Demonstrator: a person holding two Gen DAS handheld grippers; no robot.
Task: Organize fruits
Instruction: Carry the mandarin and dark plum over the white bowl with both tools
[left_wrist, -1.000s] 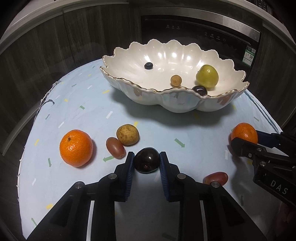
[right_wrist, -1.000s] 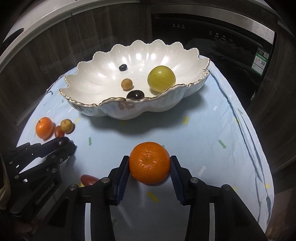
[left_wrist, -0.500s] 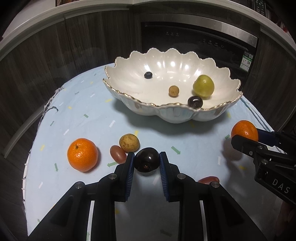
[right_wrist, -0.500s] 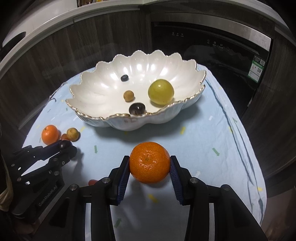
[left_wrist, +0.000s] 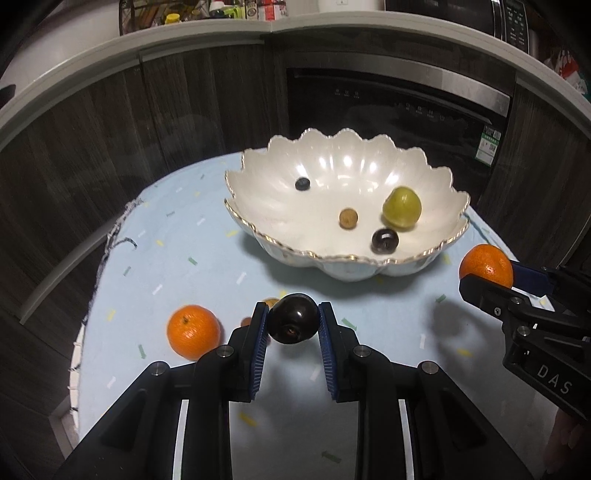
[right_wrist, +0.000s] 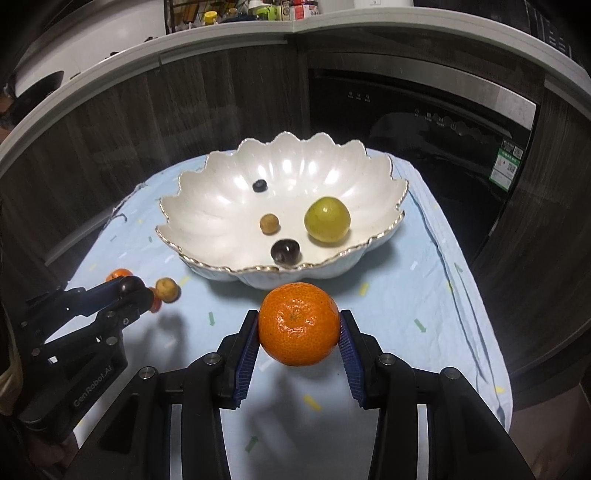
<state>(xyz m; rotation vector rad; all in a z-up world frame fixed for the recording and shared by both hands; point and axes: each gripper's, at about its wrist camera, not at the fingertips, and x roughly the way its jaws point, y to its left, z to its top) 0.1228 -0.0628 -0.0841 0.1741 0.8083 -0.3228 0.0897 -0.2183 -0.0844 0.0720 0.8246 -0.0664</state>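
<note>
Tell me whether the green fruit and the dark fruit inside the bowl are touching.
Apart. The right wrist view shows bare white bowl floor between the green fruit and the dark fruit.

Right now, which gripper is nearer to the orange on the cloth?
Left. The left gripper hangs just right of the loose orange; the right gripper is far across the cloth.

A pale blue cloth (left_wrist: 184, 236) covers the round table, dark wood cabinets (left_wrist: 92, 155) curve behind, a black built-in appliance (right_wrist: 424, 110) sits right, a cluttered grey countertop (right_wrist: 332, 22) above.
</note>
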